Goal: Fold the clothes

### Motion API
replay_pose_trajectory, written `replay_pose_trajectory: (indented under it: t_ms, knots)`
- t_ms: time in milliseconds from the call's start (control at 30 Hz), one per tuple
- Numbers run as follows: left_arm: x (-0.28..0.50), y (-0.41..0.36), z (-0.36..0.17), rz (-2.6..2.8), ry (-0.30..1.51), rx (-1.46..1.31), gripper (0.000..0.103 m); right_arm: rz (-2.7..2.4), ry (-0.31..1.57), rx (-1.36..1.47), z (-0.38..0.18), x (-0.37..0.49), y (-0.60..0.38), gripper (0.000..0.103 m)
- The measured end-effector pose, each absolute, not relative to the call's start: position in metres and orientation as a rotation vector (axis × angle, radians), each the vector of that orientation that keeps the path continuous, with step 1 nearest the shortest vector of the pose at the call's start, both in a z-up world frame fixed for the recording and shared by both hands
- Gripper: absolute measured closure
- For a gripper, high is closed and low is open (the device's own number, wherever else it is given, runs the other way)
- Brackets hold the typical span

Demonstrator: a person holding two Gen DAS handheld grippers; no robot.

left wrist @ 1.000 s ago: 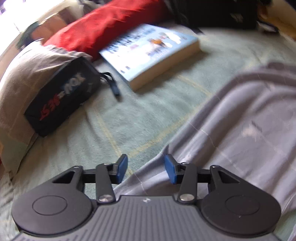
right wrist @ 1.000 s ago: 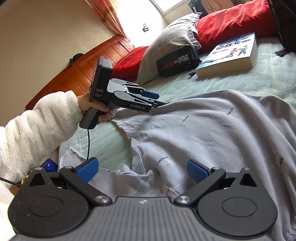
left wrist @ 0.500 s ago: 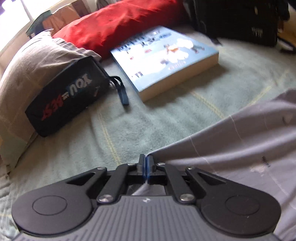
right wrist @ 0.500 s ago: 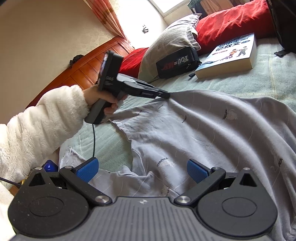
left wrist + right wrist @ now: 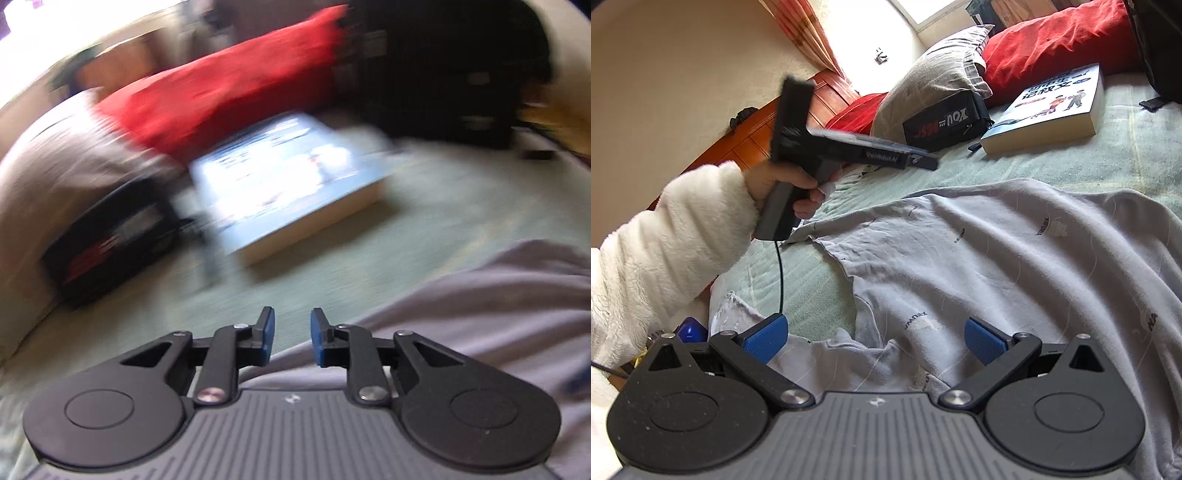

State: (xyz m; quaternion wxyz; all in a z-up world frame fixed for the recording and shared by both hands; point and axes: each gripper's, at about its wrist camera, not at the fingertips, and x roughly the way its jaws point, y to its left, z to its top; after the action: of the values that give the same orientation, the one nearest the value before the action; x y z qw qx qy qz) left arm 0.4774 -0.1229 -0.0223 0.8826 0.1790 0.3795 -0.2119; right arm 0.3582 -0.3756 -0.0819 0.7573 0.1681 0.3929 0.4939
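Observation:
A pale grey printed garment [image 5: 979,258] lies spread on the green bedspread [image 5: 1100,155]; its edge also shows in the left wrist view [image 5: 480,314]. My left gripper [image 5: 291,334] hangs above the bedspread just off the garment's edge. Its jaws are opening and nothing is between them. The right wrist view shows that same left gripper [image 5: 929,161] lifted clear of the cloth, held by a hand in a white fleece sleeve [image 5: 665,240]. My right gripper [image 5: 873,338] stands wide open low over the garment's near part, with nothing gripped.
A thick book [image 5: 1049,110] lies beyond the garment. A black pouch [image 5: 942,122] leans on a grey pillow [image 5: 934,70], with red pillows [image 5: 1056,44] behind. A dark bag [image 5: 443,66] sits at the back right. A wooden headboard [image 5: 746,144] runs along the left.
The left gripper closed on the garment's edge, then let it go, opened and rose away from the cloth. The garment's corner has settled flat. The right gripper stayed put.

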Motion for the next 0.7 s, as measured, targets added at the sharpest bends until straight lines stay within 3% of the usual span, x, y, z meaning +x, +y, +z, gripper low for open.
replay_pose_trajectory:
  t_ms: [33, 167, 233, 333, 433, 467, 500, 533, 567, 700]
  knots:
    - [0.474, -0.136, -0.019, -0.496, 0.781, 0.376, 0.077, 1.079, 0.855, 0.365, -0.082, 0.358, -0.375, 0.000]
    - [0.465, -0.199, -0.014, -0.784, 0.739, 0.421, 0.041, 1.088, 0.849, 0.358, -0.080, 0.356, -0.375, 0.000]
    - [0.466, -0.227, -0.019, -0.863, 0.722, 0.481, 0.036, 1.091, 0.845, 0.354, -0.080, 0.356, -0.375, 0.000]
    - [0.479, -0.257, -0.039, -0.868, 0.775, 0.561, 0.038, 1.093, 0.839, 0.349, -0.079, 0.354, -0.376, 0.000]
    - [0.496, -0.265, -0.060, -0.861, 0.889, 0.528, 0.043, 1.065, 0.787, 0.329, -0.077, 0.353, -0.377, 0.000]
    - [0.499, -0.266, -0.065, -0.871, 0.912, 0.513, 0.050, 1.057, 0.772, 0.324, -0.077, 0.352, -0.378, 0.000]
    - [0.499, -0.265, -0.065, -0.901, 0.901, 0.498, 0.060, 1.059, 0.769, 0.326, -0.076, 0.352, -0.378, 0.000]
    - [0.498, -0.264, -0.065, -0.931, 0.888, 0.483, 0.091, 1.060, 0.767, 0.328, -0.076, 0.352, -0.379, 0.000]
    - [0.497, -0.264, -0.063, -0.949, 0.880, 0.470, 0.103, 1.061, 0.766, 0.329, -0.076, 0.352, -0.379, 0.000]
    - [0.490, -0.269, -0.064, -0.941, 0.840, 0.486, 0.103, 1.058, 0.774, 0.326, -0.078, 0.352, -0.380, 0.000]
